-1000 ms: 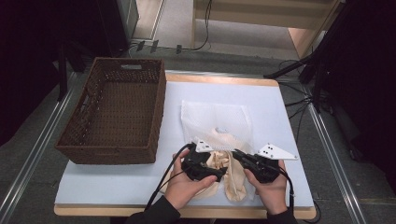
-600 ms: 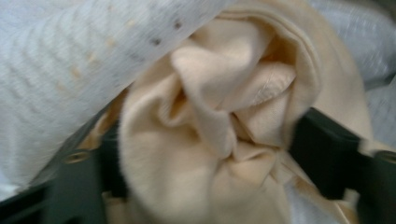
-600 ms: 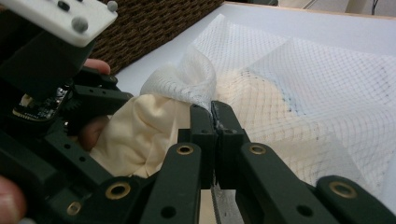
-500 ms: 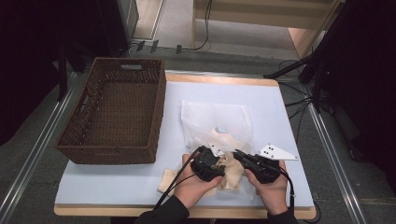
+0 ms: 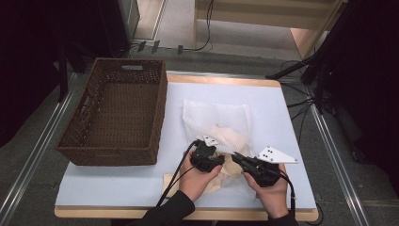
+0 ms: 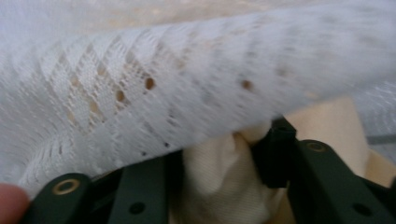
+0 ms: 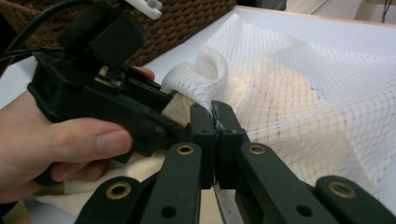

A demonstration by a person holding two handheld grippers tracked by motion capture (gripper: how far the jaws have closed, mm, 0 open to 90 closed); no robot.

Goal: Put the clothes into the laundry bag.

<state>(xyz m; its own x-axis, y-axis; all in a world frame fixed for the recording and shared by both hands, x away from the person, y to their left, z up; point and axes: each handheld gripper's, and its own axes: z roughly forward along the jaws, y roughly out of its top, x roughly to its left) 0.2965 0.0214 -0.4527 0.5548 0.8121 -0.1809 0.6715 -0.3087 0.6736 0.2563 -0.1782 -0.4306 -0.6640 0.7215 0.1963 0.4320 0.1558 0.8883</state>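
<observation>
A white mesh bag [image 5: 216,117] lies flat on the table, with cream cloth [image 5: 227,136] showing through it. My right gripper [image 5: 234,156] is shut on the bag's near edge [image 7: 196,79] and lifts it; the jaws [image 7: 215,116] meet on the mesh. My left gripper [image 5: 220,165] is at the bag's mouth. Its jaws have just been closing, and a bunched fold of the cream cloth [image 6: 215,182] is pinched between them [image 6: 219,158], under the raised mesh [image 6: 140,84]. More cream cloth [image 5: 171,181] trails on the table by the left hand.
A dark wicker basket [image 5: 117,108] stands at the left of the table, close to the bag. The table's front edge [image 5: 188,214] runs just below both hands. Cables and stand legs lie on the floor at the right.
My left gripper has moved right and down to the bag's mouth and closed on the cream cloth. The cloth bundle has gone from between the hands to under the mesh. The right gripper stayed put.
</observation>
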